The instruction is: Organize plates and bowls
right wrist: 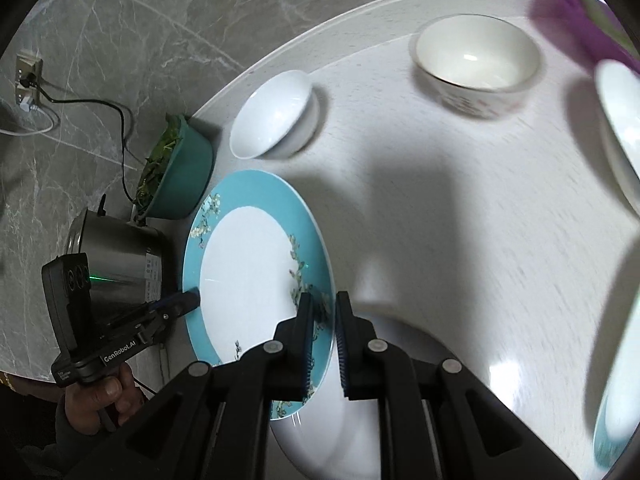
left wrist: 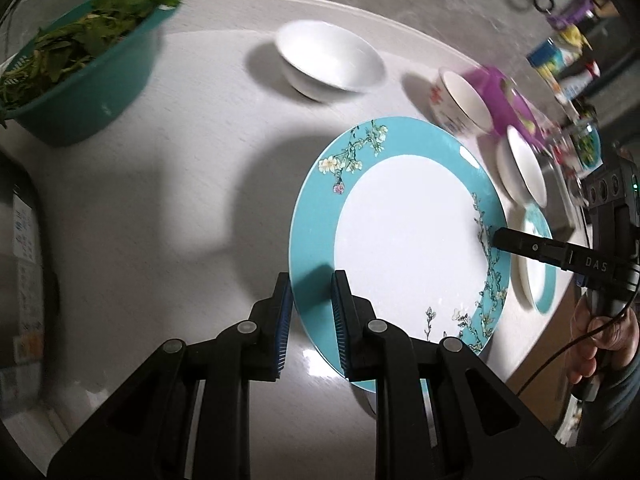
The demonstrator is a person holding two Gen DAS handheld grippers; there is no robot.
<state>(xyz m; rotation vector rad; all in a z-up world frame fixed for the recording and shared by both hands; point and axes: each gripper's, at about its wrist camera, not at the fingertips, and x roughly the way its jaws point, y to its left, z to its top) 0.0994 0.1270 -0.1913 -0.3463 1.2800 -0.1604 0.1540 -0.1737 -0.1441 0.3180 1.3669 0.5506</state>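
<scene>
The round white counter (left wrist: 160, 184) has a matte, finely speckled surface. Over it the teal-rimmed plate (left wrist: 400, 240), glossy with blossom branches on the rim, is held tilted: the left gripper (left wrist: 310, 316) is clamped on its rim at 7 o'clock, the right gripper (right wrist: 322, 336) on the opposite rim. At 10 o'clock stands a teal plastic basin (left wrist: 92, 92) of leafy greens; at 12 a plain white bowl (left wrist: 330, 60); at 1 a flowered bowl (left wrist: 460, 100). Only the right view shows a steel pot (right wrist: 120, 252) and "GenRobot.AI"; the left view shows "DAS".
</scene>
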